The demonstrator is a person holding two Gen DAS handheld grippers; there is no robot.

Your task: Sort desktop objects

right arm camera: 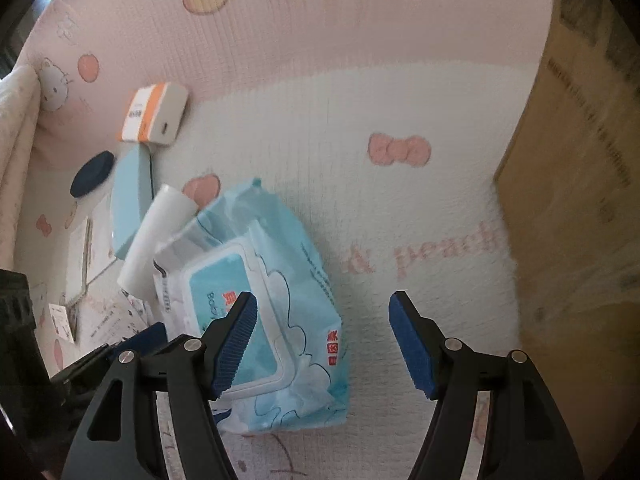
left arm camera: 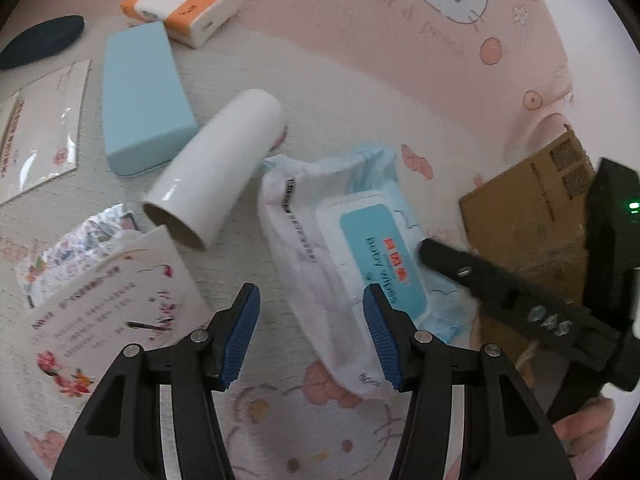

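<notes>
A pack of wet wipes point(left arm camera: 340, 240) in a white and light blue wrapper lies on the pink cartoon mat point(left arm camera: 360, 60). My left gripper point(left arm camera: 310, 320) hovers open over the pack's near end, its right finger above the wrapper, nothing pinched. One black finger point(left arm camera: 448, 258) of the right gripper reaches over the pack from the right. In the right wrist view the same pack point(right arm camera: 280, 280) lies under the left finger of my right gripper point(right arm camera: 324, 320), which is open wide and holds nothing.
A white tube point(left arm camera: 216, 172), a light blue box point(left arm camera: 144, 96), an orange and white box point(left arm camera: 184, 4), a dark oval lid point(left arm camera: 44, 40) and a floral card point(left arm camera: 116, 300) lie to the left. A cardboard box point(right arm camera: 580, 200) stands at the right.
</notes>
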